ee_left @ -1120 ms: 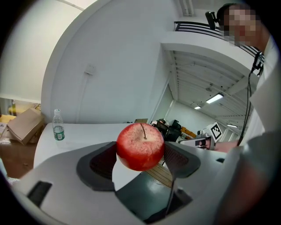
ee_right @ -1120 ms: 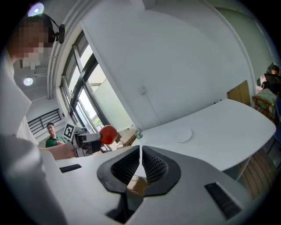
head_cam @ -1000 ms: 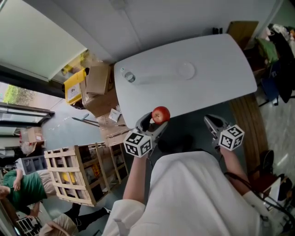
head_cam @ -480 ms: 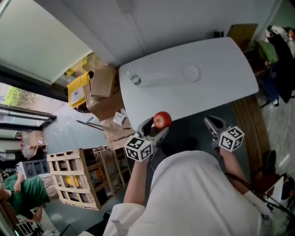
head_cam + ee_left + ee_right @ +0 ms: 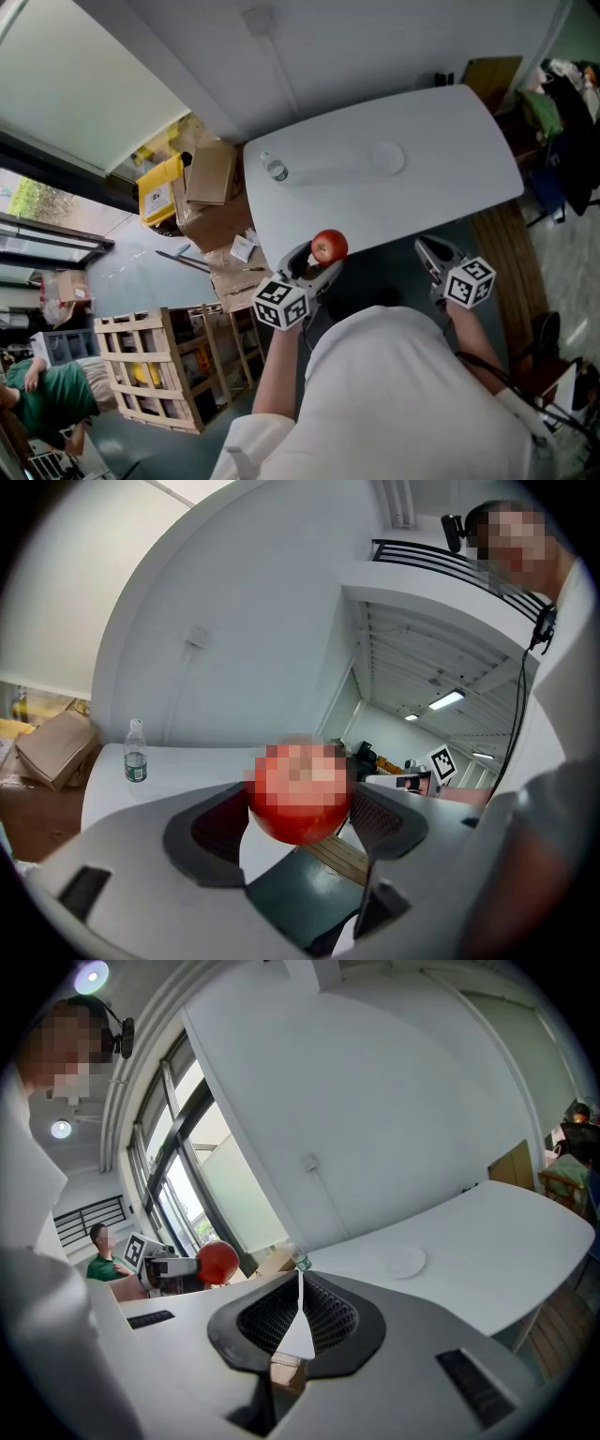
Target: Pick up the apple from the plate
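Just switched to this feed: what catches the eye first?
The red apple stands out, clamped in the left gripper at the white table's near edge. On the table, a bare white plate lies mid-top and a water bottle stands by its left end. The right gripper is shut, empty.

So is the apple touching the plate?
Apart. The head view shows the apple held in the left gripper past the table's near edge, while the plate lies empty far across the table.

Place: workshop-like storeroom or lab
Clutter: brown cardboard boxes [image 5: 212, 174] off the desk's left edge; slatted wooden crate [image 5: 150, 366] on the floor
Furniture: white rounded desk [image 5: 441, 178]
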Tool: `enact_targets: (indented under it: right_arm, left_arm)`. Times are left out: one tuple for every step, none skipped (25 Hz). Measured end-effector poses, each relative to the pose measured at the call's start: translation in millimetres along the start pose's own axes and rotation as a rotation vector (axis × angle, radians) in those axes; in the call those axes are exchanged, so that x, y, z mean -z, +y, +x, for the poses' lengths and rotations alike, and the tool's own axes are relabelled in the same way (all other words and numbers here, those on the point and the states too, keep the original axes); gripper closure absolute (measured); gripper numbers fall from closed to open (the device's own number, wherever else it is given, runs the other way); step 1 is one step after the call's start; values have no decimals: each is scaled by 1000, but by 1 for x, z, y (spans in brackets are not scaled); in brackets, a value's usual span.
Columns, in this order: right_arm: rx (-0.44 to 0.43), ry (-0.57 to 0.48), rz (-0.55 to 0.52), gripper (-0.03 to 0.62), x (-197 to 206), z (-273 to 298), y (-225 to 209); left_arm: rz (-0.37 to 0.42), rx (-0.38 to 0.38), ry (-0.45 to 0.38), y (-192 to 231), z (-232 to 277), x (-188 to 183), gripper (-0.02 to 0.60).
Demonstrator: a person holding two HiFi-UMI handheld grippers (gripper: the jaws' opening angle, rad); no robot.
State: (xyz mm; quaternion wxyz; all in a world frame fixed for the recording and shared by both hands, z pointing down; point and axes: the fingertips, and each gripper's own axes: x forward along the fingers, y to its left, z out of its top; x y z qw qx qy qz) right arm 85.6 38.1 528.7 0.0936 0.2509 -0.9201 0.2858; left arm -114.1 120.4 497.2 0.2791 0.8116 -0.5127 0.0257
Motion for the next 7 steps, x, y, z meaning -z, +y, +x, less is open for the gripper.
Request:
enact_targets:
  right_arm:
    - [-1,-1,-2,553,-1,1,0]
    - [-1,-2,-2,553,-1,1,0]
    - [-2,-2,-3,553,-1,2,0]
    - [-3,-3,-4,553,0,3,0]
    - [-4,-4,-5,553,1,4,0]
    - [-6,-5,-6,553,1,5,1]
    - [-7,-7,-8,553,2,6,1]
  left_arm:
    - [0,0,-2,0,0,-1,244]
    - [0,0,-3,1,0,-1,244]
    - [1,0,-3,1,0,-1,244]
    - [1,1,-3,2,-1,0,244]
    - [1,1,-3,2,-1,1,244]
    - [1,2,-3,3,-2,1,244]
    - [0,3,-4,4,-3,2,244]
